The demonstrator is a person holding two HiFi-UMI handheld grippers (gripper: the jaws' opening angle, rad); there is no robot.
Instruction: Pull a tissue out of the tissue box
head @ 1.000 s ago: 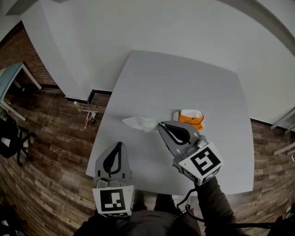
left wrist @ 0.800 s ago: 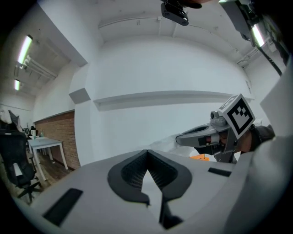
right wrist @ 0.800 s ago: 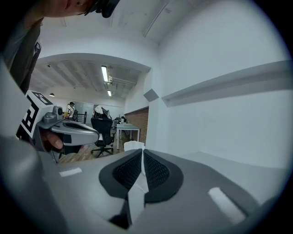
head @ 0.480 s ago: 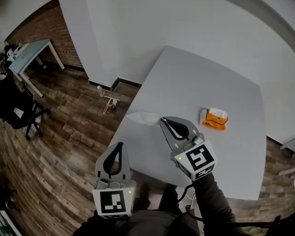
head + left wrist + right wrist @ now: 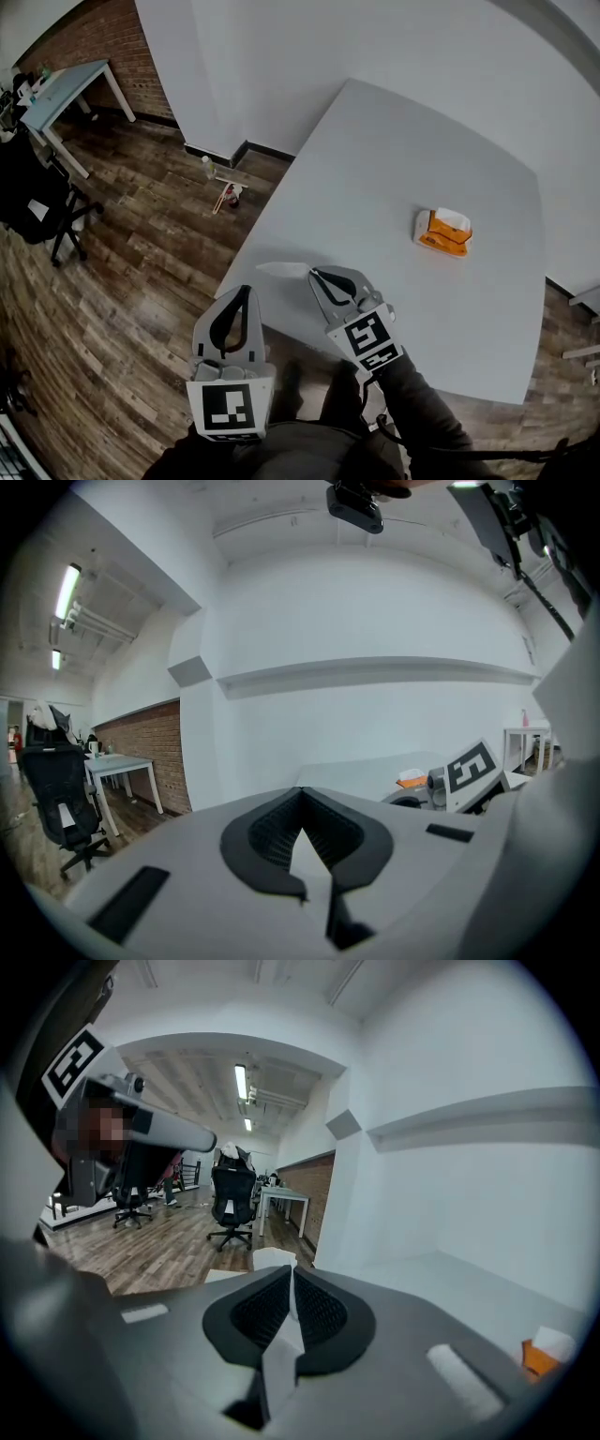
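The orange tissue box (image 5: 442, 232) stands on the white table (image 5: 394, 141) toward its right side, with a white tissue sticking up from its slot. My right gripper (image 5: 315, 273) is over the table's near left edge, well away from the box, and shut on a loose white tissue (image 5: 279, 270) that trails left from its tips. In the right gripper view the tissue (image 5: 274, 1260) shows pinched between the jaws (image 5: 289, 1271), with the box (image 5: 542, 1354) at the far right. My left gripper (image 5: 246, 292) hangs over the floor beside the table, shut and empty (image 5: 301, 791).
A pale blue desk (image 5: 64, 86) and a black office chair (image 5: 33, 202) stand on the wood floor at left. A small bottle and some bits (image 5: 221, 185) lie by the foot of the white wall. The table's left edge (image 5: 272, 220) runs just beyond both grippers.
My right gripper has carried the tissue down and toward the table's near left edge, farther from the box. The head view has swung left, so the box now sits further right.
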